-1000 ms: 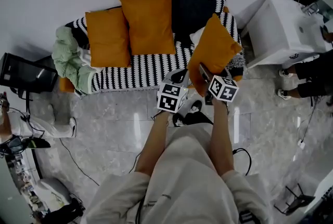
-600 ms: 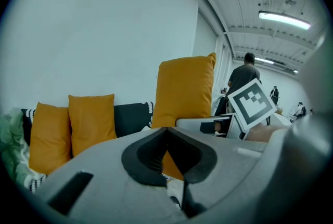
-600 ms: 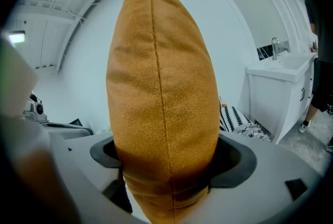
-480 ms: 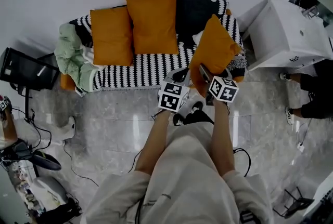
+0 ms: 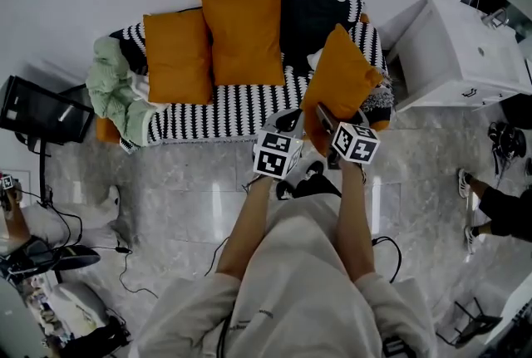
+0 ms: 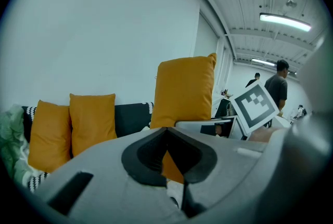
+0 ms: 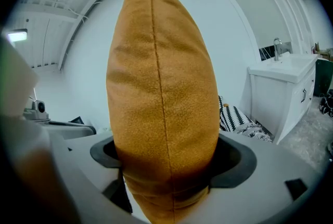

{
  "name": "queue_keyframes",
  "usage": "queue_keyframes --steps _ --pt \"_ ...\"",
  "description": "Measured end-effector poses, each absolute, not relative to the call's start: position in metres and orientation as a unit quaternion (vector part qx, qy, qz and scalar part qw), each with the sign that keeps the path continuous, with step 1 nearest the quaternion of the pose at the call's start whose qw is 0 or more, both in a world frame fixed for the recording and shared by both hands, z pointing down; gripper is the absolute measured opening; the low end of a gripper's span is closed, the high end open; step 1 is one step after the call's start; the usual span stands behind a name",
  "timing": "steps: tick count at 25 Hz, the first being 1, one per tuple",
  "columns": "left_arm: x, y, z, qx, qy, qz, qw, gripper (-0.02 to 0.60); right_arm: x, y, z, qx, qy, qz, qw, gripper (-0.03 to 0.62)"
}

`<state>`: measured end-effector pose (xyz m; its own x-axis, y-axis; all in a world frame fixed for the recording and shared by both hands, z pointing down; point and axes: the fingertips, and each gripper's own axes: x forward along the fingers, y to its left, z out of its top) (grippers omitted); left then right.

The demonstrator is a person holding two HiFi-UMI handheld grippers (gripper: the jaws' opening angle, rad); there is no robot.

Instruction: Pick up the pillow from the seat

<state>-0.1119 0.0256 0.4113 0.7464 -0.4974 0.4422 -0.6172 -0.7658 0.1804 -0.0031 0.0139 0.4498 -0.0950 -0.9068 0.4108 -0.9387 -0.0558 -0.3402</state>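
Observation:
An orange pillow [image 5: 341,78] stands on edge above the right end of the striped sofa seat [image 5: 241,103], its lower corner clamped in my right gripper [image 5: 320,120]. In the right gripper view the pillow [image 7: 161,98] fills the middle, seam towards me, and both jaws of that gripper [image 7: 166,166] press into its sides. My left gripper [image 5: 287,122] hangs just left of it, jaws together on nothing. In the left gripper view that gripper [image 6: 171,166] points past the held pillow [image 6: 184,90].
Two more orange pillows [image 5: 174,57] [image 5: 245,32] lean on the sofa back, with a green blanket [image 5: 108,90] heaped at the left end. A white sink cabinet [image 5: 457,53] stands right of the sofa. A person [image 5: 507,207] is at the right edge; cables [image 5: 116,252] lie on the floor.
The bystander at the right has walked towards the lower right, and the one at the left has drawn back to the edge. My grippers and the held pillow have hardly shifted.

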Motion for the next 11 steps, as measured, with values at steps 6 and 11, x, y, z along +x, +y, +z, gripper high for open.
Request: queue_keyframes --steps 6,11 --pt "-0.1138 0.0241 0.4090 0.920 -0.307 0.173 0.171 0.009 -0.0068 0.0130 0.4509 0.669 -0.691 0.272 0.040 0.465" --pt "-0.1178 0.0205 0.4077 0.919 -0.311 0.170 0.172 0.009 -0.0103 0.0098 0.4469 0.666 -0.695 0.269 0.038 0.465"
